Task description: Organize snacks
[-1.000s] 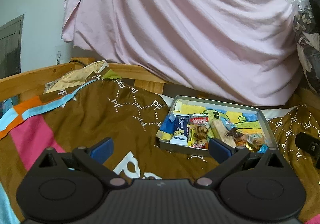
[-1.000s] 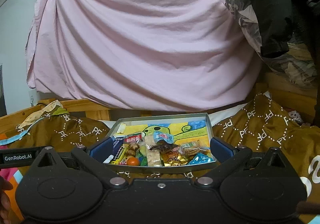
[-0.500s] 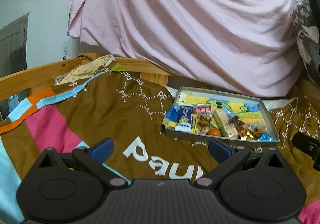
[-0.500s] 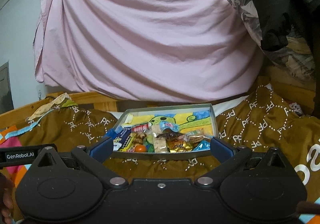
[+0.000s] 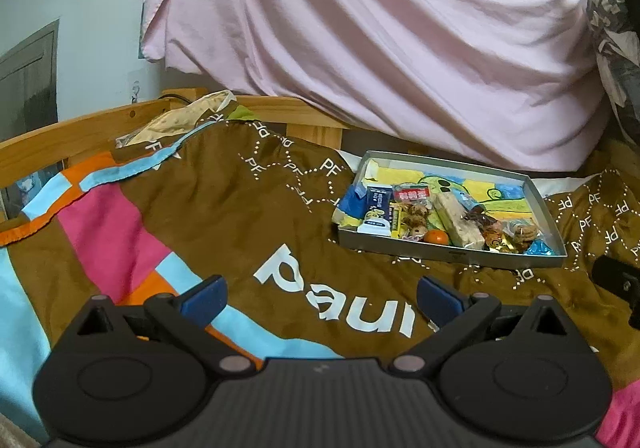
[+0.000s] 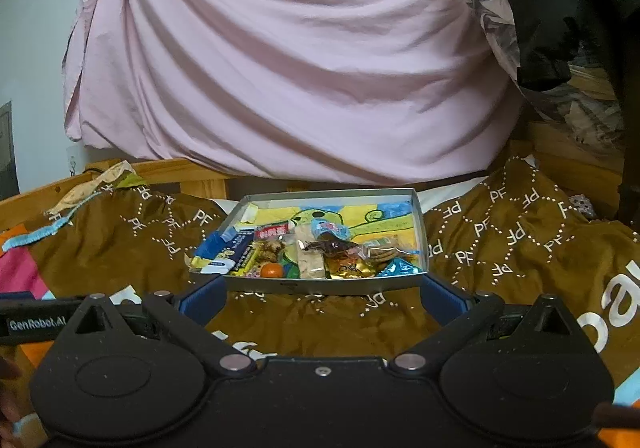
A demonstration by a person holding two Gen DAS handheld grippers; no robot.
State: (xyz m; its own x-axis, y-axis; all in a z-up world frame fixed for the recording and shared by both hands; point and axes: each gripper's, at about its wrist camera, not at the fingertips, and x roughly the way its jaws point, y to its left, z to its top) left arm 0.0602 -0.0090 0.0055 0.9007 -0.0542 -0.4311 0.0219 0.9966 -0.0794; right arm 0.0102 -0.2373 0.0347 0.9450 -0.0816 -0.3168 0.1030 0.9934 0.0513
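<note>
So both grippers, left and right, are wide open and empty; snacks already sit in the tray ahead, so approach low and centred.

Pink sheet draped above brown patterned blanket, wooden bed frame.

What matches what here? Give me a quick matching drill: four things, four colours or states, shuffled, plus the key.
Things
1. small round fruit in the tray
2. hanging sheet
3. long nougat bar
4. left tongs

Colours or states
A. pink
B. open, holding nothing
C. orange
D. pale beige

Pairs: 1-C, 2-A, 3-D, 4-B
</note>
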